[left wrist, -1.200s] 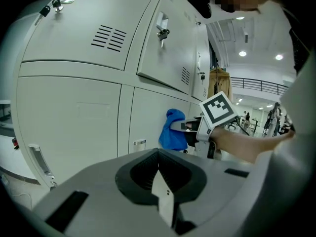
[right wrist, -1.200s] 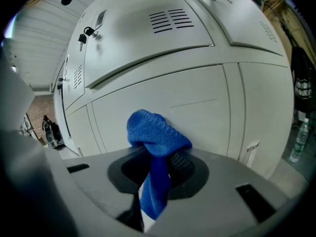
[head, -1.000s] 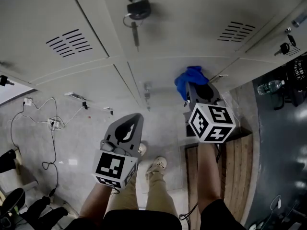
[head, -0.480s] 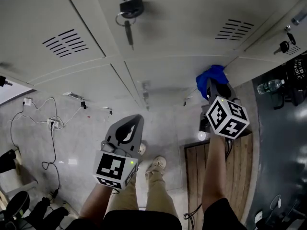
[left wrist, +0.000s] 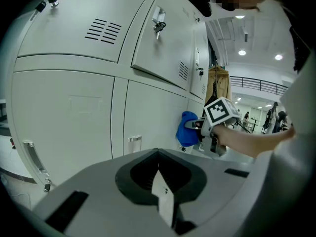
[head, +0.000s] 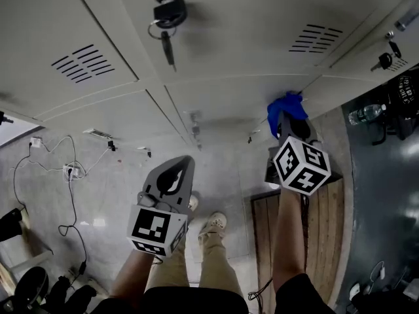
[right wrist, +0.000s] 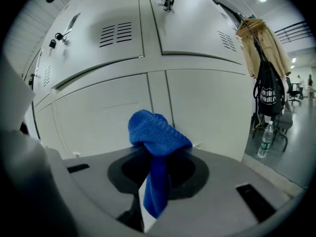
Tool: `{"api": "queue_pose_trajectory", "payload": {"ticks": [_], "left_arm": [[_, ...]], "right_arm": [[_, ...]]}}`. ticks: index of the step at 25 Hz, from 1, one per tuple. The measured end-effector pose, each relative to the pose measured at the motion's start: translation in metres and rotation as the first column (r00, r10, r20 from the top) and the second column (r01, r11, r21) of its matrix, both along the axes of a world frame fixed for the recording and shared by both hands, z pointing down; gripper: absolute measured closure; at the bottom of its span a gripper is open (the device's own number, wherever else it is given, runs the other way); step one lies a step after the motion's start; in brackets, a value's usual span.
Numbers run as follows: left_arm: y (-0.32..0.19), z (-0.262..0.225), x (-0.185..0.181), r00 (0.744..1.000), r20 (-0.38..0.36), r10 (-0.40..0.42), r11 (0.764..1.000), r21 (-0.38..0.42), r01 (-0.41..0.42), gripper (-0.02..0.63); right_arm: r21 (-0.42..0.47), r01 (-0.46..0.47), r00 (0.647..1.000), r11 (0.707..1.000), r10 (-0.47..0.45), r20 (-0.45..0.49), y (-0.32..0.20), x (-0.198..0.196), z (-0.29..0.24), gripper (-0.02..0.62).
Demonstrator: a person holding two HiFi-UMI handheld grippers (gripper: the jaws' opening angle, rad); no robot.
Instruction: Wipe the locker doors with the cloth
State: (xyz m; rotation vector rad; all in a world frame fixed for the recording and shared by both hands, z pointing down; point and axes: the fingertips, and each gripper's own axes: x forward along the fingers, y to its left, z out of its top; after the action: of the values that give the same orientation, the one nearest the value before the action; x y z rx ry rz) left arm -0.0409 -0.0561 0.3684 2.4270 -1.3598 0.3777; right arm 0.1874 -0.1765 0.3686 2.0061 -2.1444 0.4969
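Observation:
Pale grey locker doors (head: 222,38) fill the top of the head view, and a lower door (right wrist: 103,117) fills the right gripper view. My right gripper (head: 288,120) is shut on a bunched blue cloth (head: 285,107), which is pressed near the bottom corner of a lower door. In the right gripper view the cloth (right wrist: 158,147) bulges out between the closed jaws. My left gripper (head: 177,172) hangs lower and to the left, shut and holding nothing, away from the doors. From the left gripper view I see the cloth (left wrist: 187,132) and the right gripper's marker cube (left wrist: 221,112).
A padlock with key (head: 167,12) hangs on an upper door, more keys (head: 386,56) at the far right. A water bottle (head: 370,113) and dark bag stand by the right wall. Cables (head: 46,175) lie on the floor at left. A wooden panel (head: 321,234) lies under my right arm.
My right gripper carried the cloth rightwards along the lower door, from near the door seam to the right corner. The left gripper stayed where it was.

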Motion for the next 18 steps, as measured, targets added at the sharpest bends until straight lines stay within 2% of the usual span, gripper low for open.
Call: {"api": "queue_pose_trajectory", "payload": {"ticks": [7,10,13,18], "left_arm": [[-0.001,0.005,-0.004,1.000,-0.009,-0.009,1.000,-0.016,0.009,0.597],[0.001,0.006,-0.008,1.000,-0.007,-0.005,1.000,-0.017,0.005,0.597],[0.003,0.010,-0.017,1.000,-0.009,-0.017,1.000,-0.027,0.017,0.597],[0.004,0.017,-0.030,0.999,-0.019,-0.046,0.998,-0.045,0.045,0.597]], "right_arm": [[-0.071,0.213,0.976,0.975,-0.209,0.055,0.043,-0.101,0.046,0.515],[-0.070,0.256,0.966,0.964,-0.252,0.060,0.043,-0.138,0.054,0.515],[-0.062,0.290,0.957,0.955,-0.290,0.013,0.039,-0.169,0.055,0.515],[-0.059,0.309,0.951,0.949,-0.309,0.010,0.023,-0.191,0.057,0.515]]}}
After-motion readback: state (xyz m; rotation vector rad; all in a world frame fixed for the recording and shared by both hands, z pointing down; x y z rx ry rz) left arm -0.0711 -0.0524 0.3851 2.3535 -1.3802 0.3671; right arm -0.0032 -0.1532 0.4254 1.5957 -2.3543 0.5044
